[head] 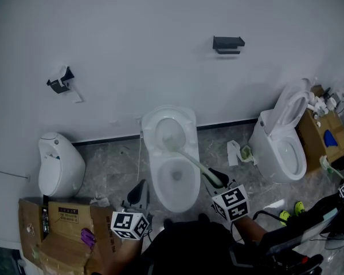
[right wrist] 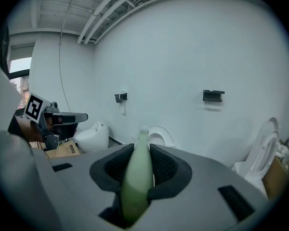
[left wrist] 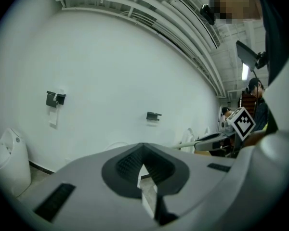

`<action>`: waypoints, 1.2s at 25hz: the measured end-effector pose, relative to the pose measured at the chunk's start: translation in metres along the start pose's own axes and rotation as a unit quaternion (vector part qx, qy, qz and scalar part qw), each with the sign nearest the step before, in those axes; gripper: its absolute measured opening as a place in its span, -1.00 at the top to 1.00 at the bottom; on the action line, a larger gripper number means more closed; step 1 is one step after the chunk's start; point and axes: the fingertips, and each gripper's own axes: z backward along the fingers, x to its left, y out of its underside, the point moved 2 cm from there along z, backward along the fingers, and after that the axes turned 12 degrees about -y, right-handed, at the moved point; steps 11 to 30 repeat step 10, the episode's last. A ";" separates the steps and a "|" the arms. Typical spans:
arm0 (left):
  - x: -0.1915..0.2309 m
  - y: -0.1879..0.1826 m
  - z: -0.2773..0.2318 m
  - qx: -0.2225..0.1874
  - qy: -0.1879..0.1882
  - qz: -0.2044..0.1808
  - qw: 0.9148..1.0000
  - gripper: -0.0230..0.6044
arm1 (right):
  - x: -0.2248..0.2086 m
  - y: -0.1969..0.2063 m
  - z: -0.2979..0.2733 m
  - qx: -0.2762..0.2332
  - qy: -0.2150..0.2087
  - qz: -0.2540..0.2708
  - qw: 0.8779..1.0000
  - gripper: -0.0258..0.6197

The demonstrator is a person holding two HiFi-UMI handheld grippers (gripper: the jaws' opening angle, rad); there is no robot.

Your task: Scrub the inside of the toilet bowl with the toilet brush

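over toilet bowl (head: 156, 182): toilet brush (head: 189, 160), right gripper (head: 217, 180) clamping handle

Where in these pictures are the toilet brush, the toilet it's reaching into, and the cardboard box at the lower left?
toilet brush (head: 196, 164): head view, on its pale green handle.
toilet (head: 153, 173): head view, on the left rim of the bowl.
cardboard box (head: 74, 225): head view, on its brown top.
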 end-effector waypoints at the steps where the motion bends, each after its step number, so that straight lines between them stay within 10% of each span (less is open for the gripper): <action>1: 0.000 0.000 0.000 0.000 0.000 0.000 1.000 0.90 | 0.000 0.000 0.000 -0.001 0.000 0.001 1.000 0.59; 30: -0.007 0.001 -0.003 0.000 0.002 0.002 1.000 0.90 | -0.003 -0.001 0.001 -0.002 -0.004 0.005 1.000 0.59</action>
